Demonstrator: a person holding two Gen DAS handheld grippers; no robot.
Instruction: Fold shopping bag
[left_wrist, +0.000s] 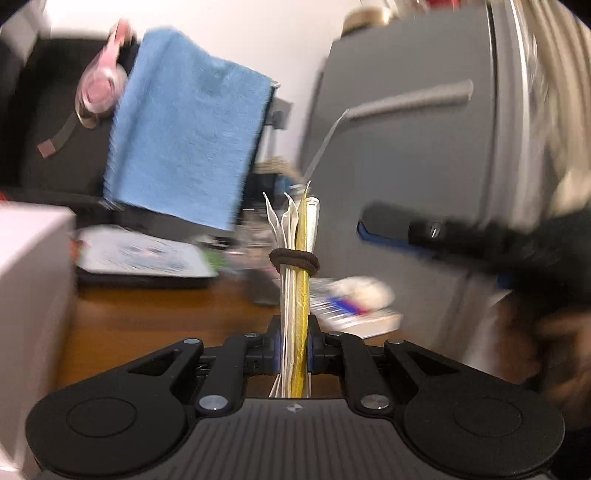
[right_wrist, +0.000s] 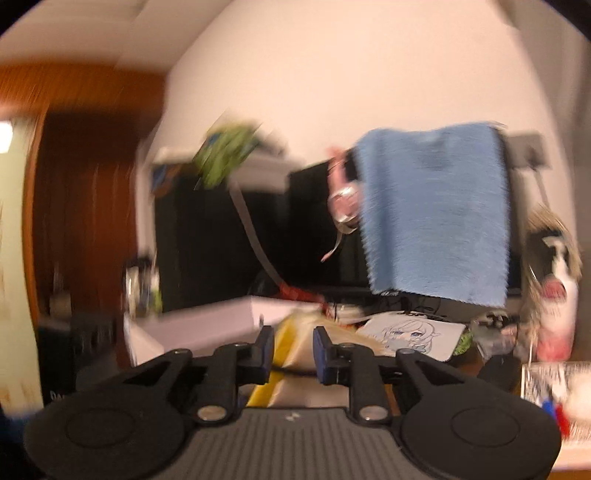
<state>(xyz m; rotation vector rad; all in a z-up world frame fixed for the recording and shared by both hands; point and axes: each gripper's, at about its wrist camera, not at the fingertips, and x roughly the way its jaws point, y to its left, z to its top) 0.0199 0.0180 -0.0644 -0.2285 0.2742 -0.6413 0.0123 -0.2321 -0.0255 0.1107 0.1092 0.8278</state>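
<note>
1. Two grippers in view, both pictures motion-blurred, so fine detail is soft.
2. Left gripper (left_wrist: 294, 350): fingers pressed together on a flat stack of white and yellow layers, seen edge-on. Judged to be the shopping bag (left_wrist: 295, 295), already collapsed into a narrow bundle.
3. Brown hair tie (left_wrist: 294, 260) wraps the bundle above the fingers, holding the layers tight. Top ends fan out slightly past it.
4. Bundle stands upright in the grip, lifted off the wooden desk (left_wrist: 166, 314).
5. Right gripper (right_wrist: 293, 349): fingers apart, nothing between them. Yellow and cream material shows behind and below the gap; probably the same bag, but blur leaves that unsettled, and contact cannot be told.
6. In the left view the right gripper (left_wrist: 388, 225) hangs well to the side of the bundle, clear of it.
7. Progress judgement: the bag lies folded and banded, which is what the task asks for. What looks left, at most, is setting it down and letting go.
8. Background only: blue towel (left_wrist: 184, 125) hanging over a dark monitor, grey cabinet (left_wrist: 406, 166) on the right.
</note>
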